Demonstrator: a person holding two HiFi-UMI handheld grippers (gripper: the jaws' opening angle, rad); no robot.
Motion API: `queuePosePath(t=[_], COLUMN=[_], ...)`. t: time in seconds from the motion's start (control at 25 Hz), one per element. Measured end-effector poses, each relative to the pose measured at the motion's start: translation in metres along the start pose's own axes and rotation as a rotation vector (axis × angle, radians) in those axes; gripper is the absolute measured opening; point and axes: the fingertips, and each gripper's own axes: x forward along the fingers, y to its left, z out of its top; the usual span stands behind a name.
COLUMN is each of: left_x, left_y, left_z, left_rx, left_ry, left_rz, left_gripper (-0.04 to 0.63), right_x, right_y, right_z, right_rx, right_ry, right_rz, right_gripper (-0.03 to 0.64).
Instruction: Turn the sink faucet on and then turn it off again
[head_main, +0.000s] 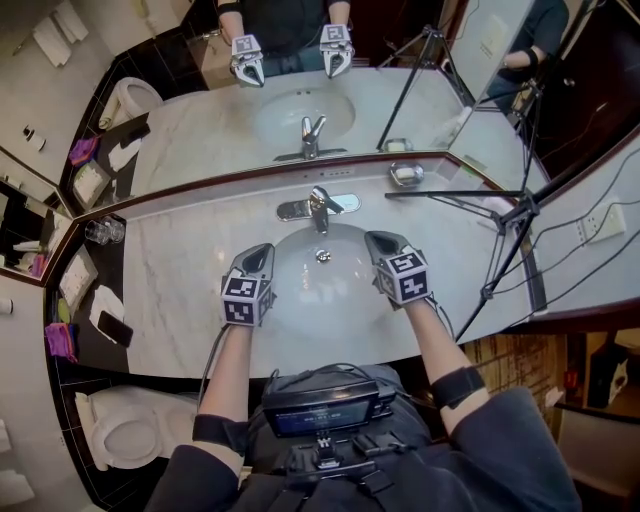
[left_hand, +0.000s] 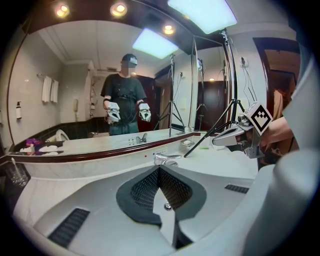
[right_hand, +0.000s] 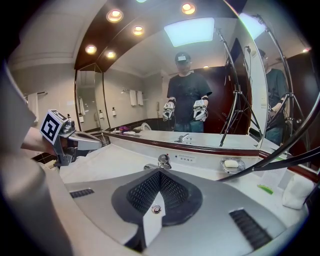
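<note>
The chrome sink faucet (head_main: 318, 207) stands behind the white oval basin (head_main: 300, 300), its lever pointing toward the basin. My left gripper (head_main: 261, 251) hovers over the basin's left rim, shut with nothing in it. My right gripper (head_main: 381, 241) hangs over the right rim, also shut and empty. Both stop short of the faucet and touch nothing. In the left gripper view the closed jaws (left_hand: 160, 171) point at the faucet (left_hand: 166, 159), with the drain (left_hand: 168, 205) below. In the right gripper view the closed jaws (right_hand: 160, 173) aim at the faucet (right_hand: 162, 161).
A soap dish (head_main: 406, 174) sits right of the faucet under the wall mirror (head_main: 300, 110). A black tripod (head_main: 500, 215) stands on the counter's right part. A glass (head_main: 105, 231) and a phone (head_main: 115, 328) lie at the left, and a toilet (head_main: 125, 430) is lower left.
</note>
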Motion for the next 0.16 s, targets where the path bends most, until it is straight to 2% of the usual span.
queuePosePath(t=[0.16], left_x=[-0.0100], left_y=[-0.0023], left_z=[-0.0024], left_rx=[0.002], left_ry=[0.010], left_rz=[0.000], left_gripper=[0.000], right_x=[-0.0053], right_y=[0.0057], right_z=[-0.0030], right_rx=[-0.002], right_ry=[0.005], right_rz=[-0.001], right_gripper=[0.014])
